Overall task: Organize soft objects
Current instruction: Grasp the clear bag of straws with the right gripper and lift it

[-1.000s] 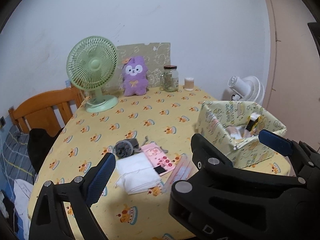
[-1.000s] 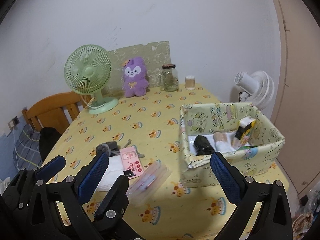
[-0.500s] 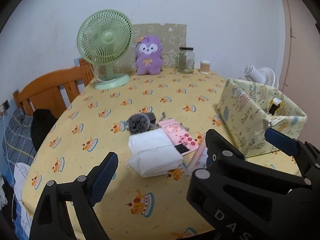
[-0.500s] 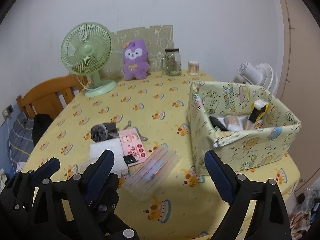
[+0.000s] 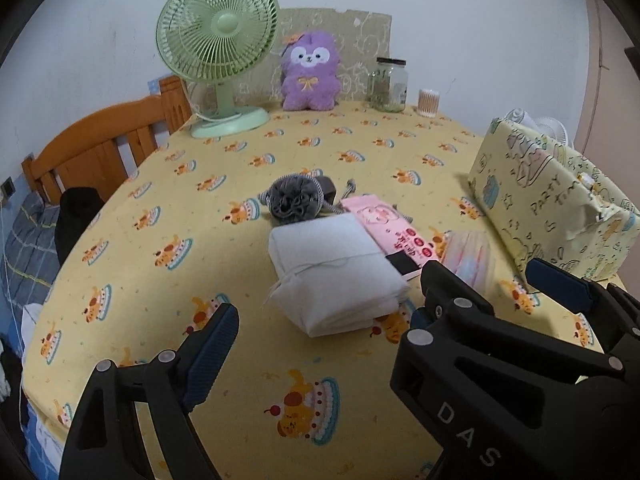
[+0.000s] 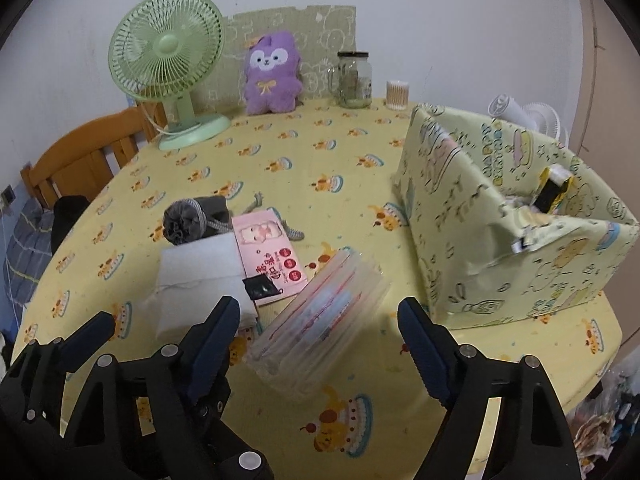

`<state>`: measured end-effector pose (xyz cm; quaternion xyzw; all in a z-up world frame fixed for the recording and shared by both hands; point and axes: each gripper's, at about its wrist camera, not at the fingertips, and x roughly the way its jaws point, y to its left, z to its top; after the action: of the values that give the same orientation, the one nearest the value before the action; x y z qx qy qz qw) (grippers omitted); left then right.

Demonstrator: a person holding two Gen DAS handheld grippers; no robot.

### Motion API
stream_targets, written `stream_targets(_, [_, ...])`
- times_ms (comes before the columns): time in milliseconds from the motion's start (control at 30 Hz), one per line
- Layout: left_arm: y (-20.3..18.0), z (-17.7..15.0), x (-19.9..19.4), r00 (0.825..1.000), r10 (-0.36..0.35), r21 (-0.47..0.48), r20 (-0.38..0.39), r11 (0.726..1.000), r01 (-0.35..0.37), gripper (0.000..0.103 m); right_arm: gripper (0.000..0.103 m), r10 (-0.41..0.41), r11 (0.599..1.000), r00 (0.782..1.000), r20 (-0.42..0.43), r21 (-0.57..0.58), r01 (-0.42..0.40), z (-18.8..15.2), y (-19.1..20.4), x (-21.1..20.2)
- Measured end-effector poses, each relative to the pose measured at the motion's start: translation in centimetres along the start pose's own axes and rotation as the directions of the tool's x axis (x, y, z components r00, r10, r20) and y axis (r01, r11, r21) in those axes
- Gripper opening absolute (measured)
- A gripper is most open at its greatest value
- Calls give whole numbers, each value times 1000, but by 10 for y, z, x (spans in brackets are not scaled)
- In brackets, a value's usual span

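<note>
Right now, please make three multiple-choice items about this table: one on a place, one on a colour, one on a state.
1. Where does the grey drawstring pouch lie?
A. inside the patterned box
B. just behind the folded white cloth
C. beside the jar

2. What colour is the plush toy at the wall?
A. purple
B. green
C. orange

3. How is the right gripper?
A. shut on the cloth
B. shut on the pink packet
C. open, holding nothing

Answers:
1 B: the pouch touches the far edge of the folded white cloth.
2 A: its fur is purple, its face white.
3 C: its fingers stand wide apart above the clear plastic pack.
</note>
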<state>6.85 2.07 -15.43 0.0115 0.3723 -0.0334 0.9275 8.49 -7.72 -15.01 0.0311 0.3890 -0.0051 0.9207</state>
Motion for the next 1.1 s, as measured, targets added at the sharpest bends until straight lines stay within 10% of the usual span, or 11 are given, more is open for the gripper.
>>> stream_targets(1100, [-6, 8, -2, 999, 31, 20, 8, 999, -32, 89, 17, 96, 995, 995, -1, -16, -96, 8, -4, 7])
